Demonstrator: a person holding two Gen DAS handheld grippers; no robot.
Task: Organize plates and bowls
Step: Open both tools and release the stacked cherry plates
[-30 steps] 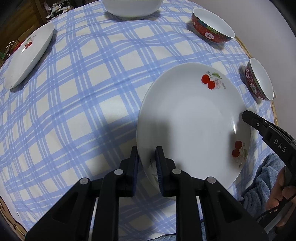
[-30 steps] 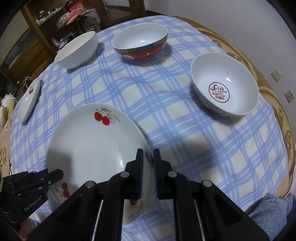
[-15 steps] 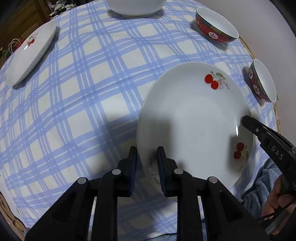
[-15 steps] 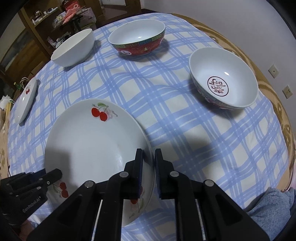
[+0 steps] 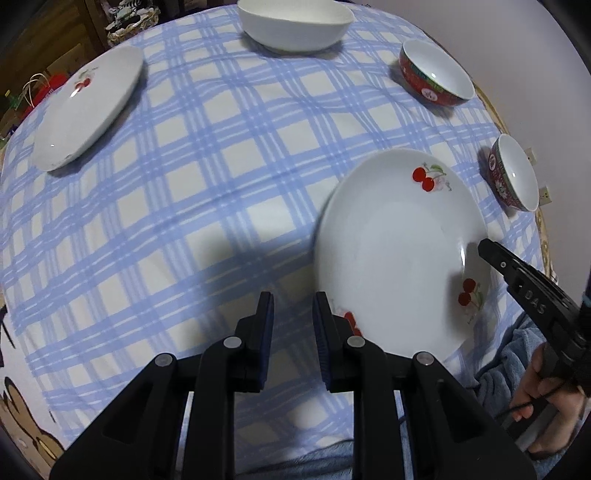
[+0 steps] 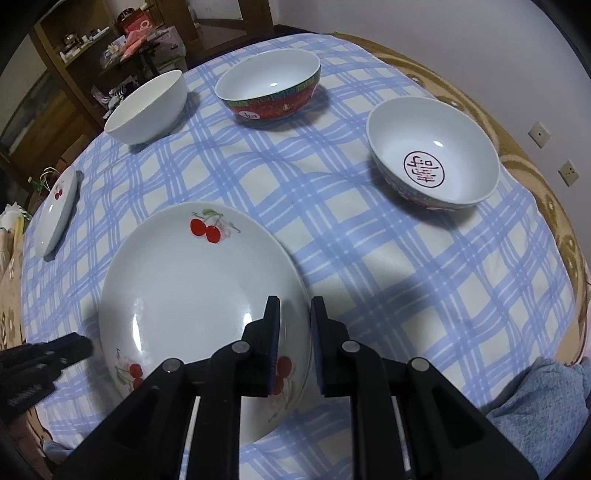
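A white cherry plate [image 5: 399,243] [image 6: 192,295] lies on the checked cloth near the front edge. My left gripper [image 5: 292,314] is open, clear of the plate's left rim, holding nothing. My right gripper [image 6: 294,317] is open with the plate's right rim between its jaws; it shows in the left wrist view [image 5: 491,251]. A second cherry plate [image 5: 88,107] [image 6: 59,210] lies far left. A plain white bowl [image 5: 295,24] [image 6: 147,107], a red bowl [image 5: 436,74] [image 6: 269,85] and a bowl with a red emblem [image 6: 432,151] [image 5: 513,173] stand beyond.
The round table has a blue and white checked cloth [image 5: 207,173] over a tan patterned rim [image 6: 546,192]. Dark wooden shelves [image 6: 74,66] stand behind the table. The person's grey clothing [image 6: 543,406] is at the front edge.
My left gripper has let go of the plate's left rim, opened and moved left. My right gripper has opened slightly around the right rim. The plate now rests on the cloth.
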